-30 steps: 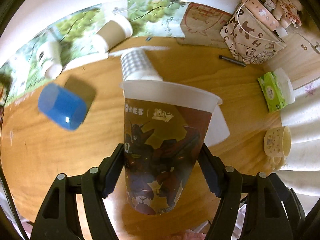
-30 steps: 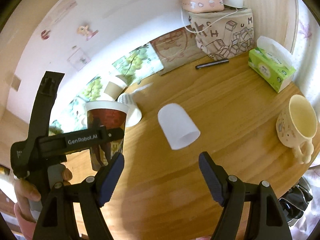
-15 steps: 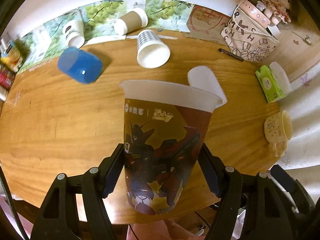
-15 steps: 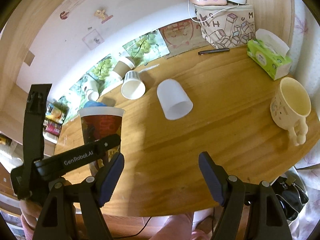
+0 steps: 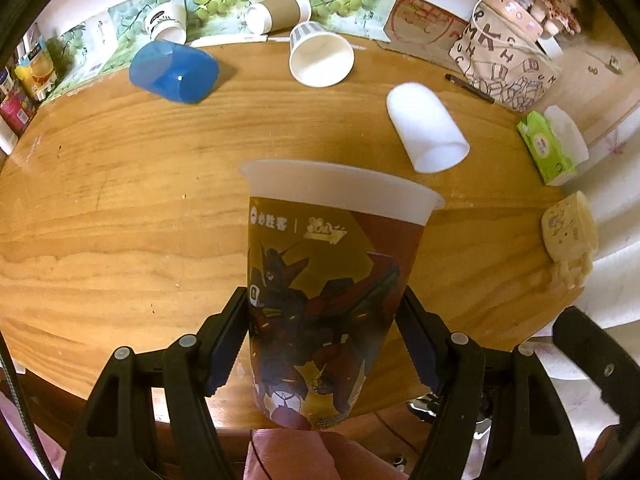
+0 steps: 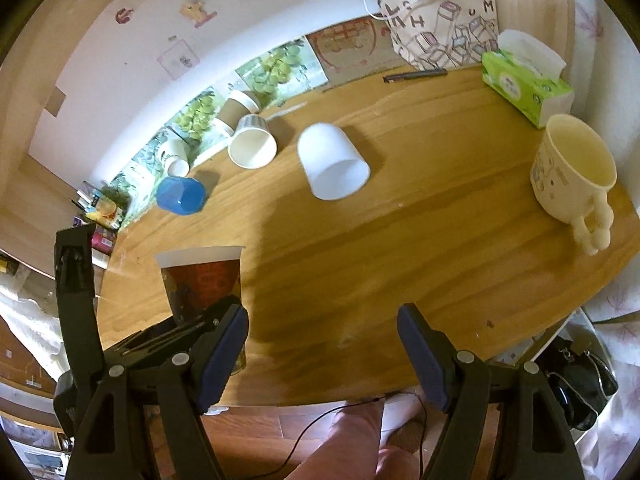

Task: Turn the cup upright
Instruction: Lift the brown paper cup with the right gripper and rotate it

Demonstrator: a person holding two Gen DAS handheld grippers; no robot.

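Above the near edge of the wooden worktop (image 5: 120, 208): printed cup (image 5: 328, 280), rim up, base down, pinched at mid-body between the left tongs (image 5: 324, 344); judged already turned upright but not yet set down and released. Right tongs (image 6: 322, 354): spread wide, holding nothing, over the near worktop edge. Farther back on the worktop, lying on their sides: white cup (image 6: 334, 168), blue cup (image 5: 174, 70), checked paper cup (image 5: 320, 56), brown paper cup (image 5: 278, 12). Standing at right: cream mug (image 6: 572, 168). Beside it: green tissue pack (image 6: 524, 80).
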